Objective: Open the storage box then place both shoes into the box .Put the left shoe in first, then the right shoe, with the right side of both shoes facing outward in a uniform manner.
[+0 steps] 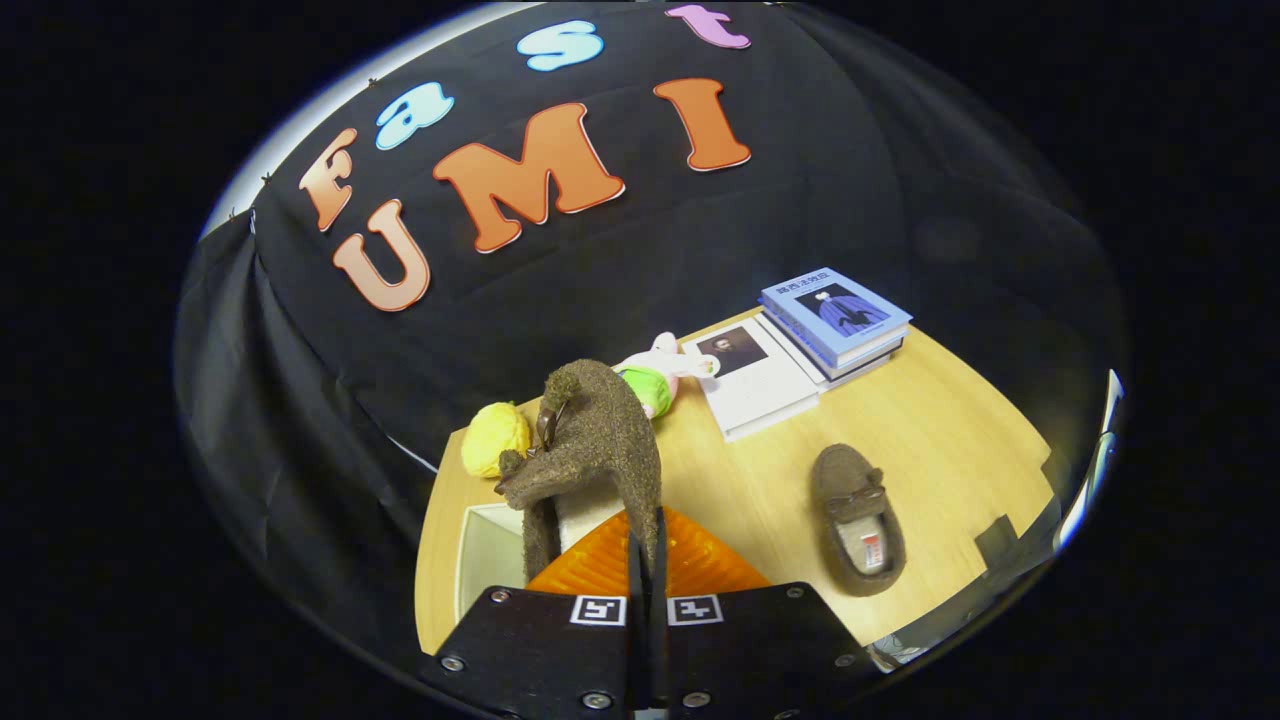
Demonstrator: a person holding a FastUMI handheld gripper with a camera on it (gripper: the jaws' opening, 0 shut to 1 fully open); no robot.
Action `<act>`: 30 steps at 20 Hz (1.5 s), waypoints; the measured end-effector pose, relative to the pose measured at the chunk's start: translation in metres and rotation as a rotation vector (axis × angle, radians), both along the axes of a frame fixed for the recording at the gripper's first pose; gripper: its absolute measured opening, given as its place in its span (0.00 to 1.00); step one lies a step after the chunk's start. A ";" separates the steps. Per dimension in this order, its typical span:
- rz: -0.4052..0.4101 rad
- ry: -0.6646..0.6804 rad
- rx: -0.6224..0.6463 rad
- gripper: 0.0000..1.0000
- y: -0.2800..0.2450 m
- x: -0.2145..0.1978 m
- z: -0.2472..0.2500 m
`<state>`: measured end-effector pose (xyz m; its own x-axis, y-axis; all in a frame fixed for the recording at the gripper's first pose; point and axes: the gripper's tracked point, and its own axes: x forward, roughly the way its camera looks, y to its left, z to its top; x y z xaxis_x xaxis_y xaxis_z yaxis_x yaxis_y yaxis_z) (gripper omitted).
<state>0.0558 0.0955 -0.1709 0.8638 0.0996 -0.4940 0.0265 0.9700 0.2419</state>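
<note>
**One shoe lifted above the box, the other on the table**

The gripper [646, 560] at the bottom centre of the frame has its fingers pressed close together, pinching the rim of a brown fuzzy shoe [590, 440] that hangs tilted in the air just ahead of them. Beneath that shoe, in the lower left, stands the storage box [490, 550], pale-walled and open at the top; its inside is mostly hidden by the shoe, so its contents cannot be told. An orange ribbed panel [700, 565] lies just beyond the fingers. The second shoe [858, 520] rests on the wooden table [950, 440] to the right, well apart from the box. Further back sit a yellow ball [495, 437], a plush toy [660, 375], and stacked books [835, 320]; the cover writing is too small to read.
</note>
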 end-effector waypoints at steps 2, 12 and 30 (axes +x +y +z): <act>0.024 0.016 0.022 0.01 0.025 -0.003 -0.007; 0.126 0.172 0.013 0.01 0.121 -0.014 -0.084; 0.191 0.069 -0.117 0.99 0.095 -0.013 -0.063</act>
